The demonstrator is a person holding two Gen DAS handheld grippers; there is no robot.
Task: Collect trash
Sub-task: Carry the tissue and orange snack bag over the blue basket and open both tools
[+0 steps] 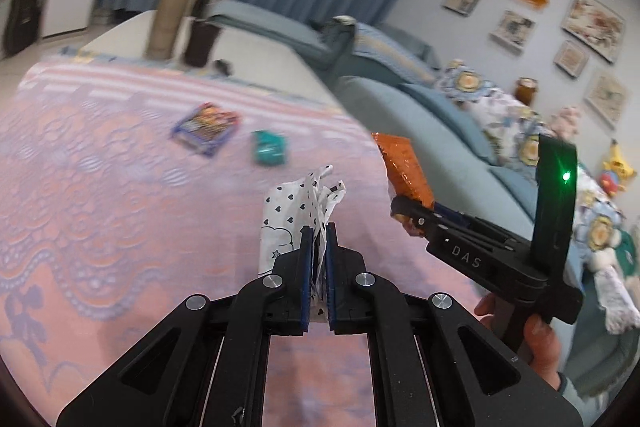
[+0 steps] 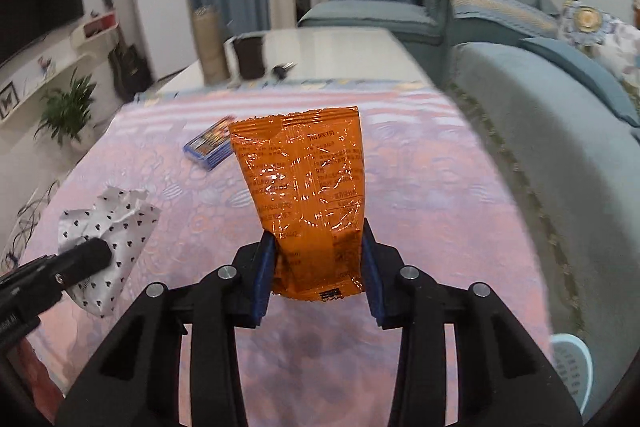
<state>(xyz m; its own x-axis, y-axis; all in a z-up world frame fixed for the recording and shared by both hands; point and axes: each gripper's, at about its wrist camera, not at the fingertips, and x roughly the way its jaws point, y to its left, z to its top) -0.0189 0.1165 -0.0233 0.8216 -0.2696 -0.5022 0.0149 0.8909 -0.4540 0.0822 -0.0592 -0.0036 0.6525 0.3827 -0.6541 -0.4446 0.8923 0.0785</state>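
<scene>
My left gripper [image 1: 319, 227] is shut on a crumpled white wrapper with black hearts [image 1: 292, 205] and holds it above the pink tablecloth [image 1: 100, 187]. The wrapper also shows at the left of the right wrist view [image 2: 116, 223]. My right gripper [image 2: 319, 235] is shut on an orange snack packet [image 2: 304, 183], held upright above the cloth. The packet shows in the left wrist view [image 1: 404, 167], to the right of the left gripper. A blue snack wrapper [image 1: 206, 127] and a teal wrapper [image 1: 270, 147] lie on the cloth farther off.
A cardboard tube [image 1: 170, 17], a dark cup [image 1: 202, 43] and keys [image 2: 282, 69] stand at the table's far end. A blue-grey sofa [image 2: 540, 131] runs along the right side. A light blue basket [image 2: 572, 359] sits low at the right.
</scene>
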